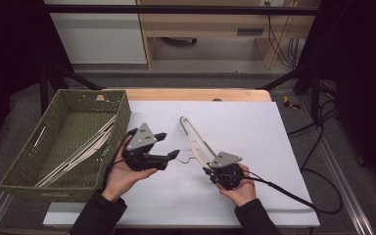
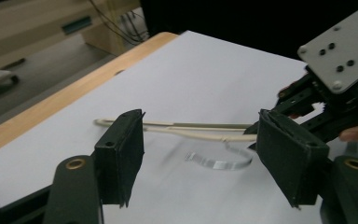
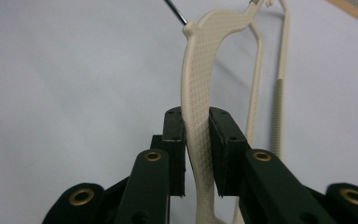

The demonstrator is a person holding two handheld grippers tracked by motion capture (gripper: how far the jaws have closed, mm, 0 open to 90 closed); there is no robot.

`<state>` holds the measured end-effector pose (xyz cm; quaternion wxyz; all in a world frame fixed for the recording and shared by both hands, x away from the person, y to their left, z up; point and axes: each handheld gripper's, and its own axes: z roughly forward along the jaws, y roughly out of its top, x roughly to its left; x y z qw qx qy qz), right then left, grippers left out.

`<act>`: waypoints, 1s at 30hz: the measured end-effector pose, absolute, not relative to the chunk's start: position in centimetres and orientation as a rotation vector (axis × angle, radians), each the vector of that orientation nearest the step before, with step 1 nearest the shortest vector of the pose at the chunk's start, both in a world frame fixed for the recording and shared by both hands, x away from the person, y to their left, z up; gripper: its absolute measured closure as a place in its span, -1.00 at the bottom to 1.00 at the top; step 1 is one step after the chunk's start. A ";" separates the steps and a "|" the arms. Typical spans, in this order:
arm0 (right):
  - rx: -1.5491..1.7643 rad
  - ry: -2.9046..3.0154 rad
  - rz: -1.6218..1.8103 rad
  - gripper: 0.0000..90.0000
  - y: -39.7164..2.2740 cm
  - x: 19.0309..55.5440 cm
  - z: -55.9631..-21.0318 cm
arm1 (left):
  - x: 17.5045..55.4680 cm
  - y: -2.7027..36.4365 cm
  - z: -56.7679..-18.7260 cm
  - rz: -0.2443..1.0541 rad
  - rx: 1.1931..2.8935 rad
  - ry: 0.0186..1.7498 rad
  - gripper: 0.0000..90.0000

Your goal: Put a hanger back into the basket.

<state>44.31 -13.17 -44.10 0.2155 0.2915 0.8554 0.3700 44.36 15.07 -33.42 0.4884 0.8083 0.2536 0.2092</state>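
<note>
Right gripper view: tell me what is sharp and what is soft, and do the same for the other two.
Right gripper view: the cream hanger is crisp where the right claw clamps it; its far end softens. Left gripper view: the hanger's metal hook is smeared, the floor beyond the table blurred. High view: evenly lit white table cover, dark surroundings.

A cream plastic hanger [image 3: 199, 93] is seen with a finely dotted, matt texture and a thin metal hook [image 2: 221, 162]. The table [image 1: 196, 94] is edged in pale wood and covered by a smooth, matt white sheet [image 1: 254, 132]. The green basket [image 1: 29, 164] is roughly woven.
</note>
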 end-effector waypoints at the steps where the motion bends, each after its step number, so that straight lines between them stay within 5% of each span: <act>1: 0.806 2.365 1.022 0.75 -13.3 44.3 -43.9 | 44.1 15.7 -33.4 0.519 1.953 0.631 -0.31; 12: 0.842 2.251 1.008 0.87 -15.2 44.0 -42.2 | 42.3 18.5 -35.7 0.485 1.926 0.681 -0.46; 30: 0.764 2.332 1.256 0.93 -15.8 42.2 -39.6 | 43.1 17.4 -37.8 0.414 1.994 0.687 -0.63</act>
